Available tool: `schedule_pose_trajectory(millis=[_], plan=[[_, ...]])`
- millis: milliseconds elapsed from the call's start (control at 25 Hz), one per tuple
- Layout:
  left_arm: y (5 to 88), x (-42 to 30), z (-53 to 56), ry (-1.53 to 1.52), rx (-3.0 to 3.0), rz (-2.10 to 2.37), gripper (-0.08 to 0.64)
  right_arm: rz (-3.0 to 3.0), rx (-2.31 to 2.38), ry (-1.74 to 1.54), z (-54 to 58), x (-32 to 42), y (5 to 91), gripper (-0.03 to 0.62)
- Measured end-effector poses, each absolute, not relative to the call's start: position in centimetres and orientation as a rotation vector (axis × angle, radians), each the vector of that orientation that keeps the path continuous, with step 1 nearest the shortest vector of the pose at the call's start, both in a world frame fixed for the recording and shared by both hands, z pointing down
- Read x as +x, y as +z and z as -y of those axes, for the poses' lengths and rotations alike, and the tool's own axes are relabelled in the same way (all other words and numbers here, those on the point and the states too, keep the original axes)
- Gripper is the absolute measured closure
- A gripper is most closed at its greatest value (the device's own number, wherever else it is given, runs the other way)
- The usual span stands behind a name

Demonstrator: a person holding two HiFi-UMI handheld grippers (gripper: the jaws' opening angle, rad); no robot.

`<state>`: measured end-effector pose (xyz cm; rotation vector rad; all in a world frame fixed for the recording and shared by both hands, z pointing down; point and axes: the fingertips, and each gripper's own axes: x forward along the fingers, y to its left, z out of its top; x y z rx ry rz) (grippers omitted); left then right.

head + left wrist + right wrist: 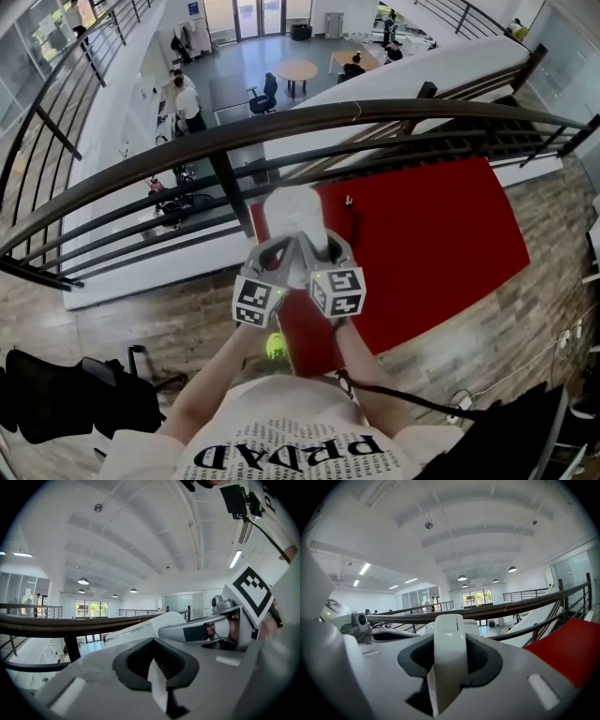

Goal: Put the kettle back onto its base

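The white kettle (pixel 292 211) hangs over the near left part of the red table (pixel 441 234), between my two grippers. My right gripper (pixel 323 246) is shut on the kettle's white handle (pixel 450 644), which fills the gap between its dark pads in the right gripper view. My left gripper (pixel 278 246) comes in from the left beside it. In the left gripper view its jaws (pixel 157 677) pinch a thin white edge that seems to belong to the kettle. The right gripper (pixel 220 625) shows close by at the right of that view. I cannot make out the kettle's base.
A dark curved railing (pixel 281 127) runs just beyond the table, with a drop to a lower floor behind it. A small object with a thin cord (pixel 349 201) lies on the red surface. Black bags (pixel 66 398) sit on the wooden floor at left.
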<state>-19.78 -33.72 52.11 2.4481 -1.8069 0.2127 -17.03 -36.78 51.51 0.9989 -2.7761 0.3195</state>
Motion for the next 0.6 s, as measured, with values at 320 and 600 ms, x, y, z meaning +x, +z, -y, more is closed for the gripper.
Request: schedule_pose_trajectory(millis=[320,600], plan=[[53.0,-19.4,33.3,0.18,2.459,1.772,0.569,2.833,0.999,0.274,35.6,-15.5,52.2,0.443],[52.9,-18.3,32.4,0.15,2.462,1.744,0.568,2.844,1.0,0.254,34.7,-14.4,52.4,0.442]])
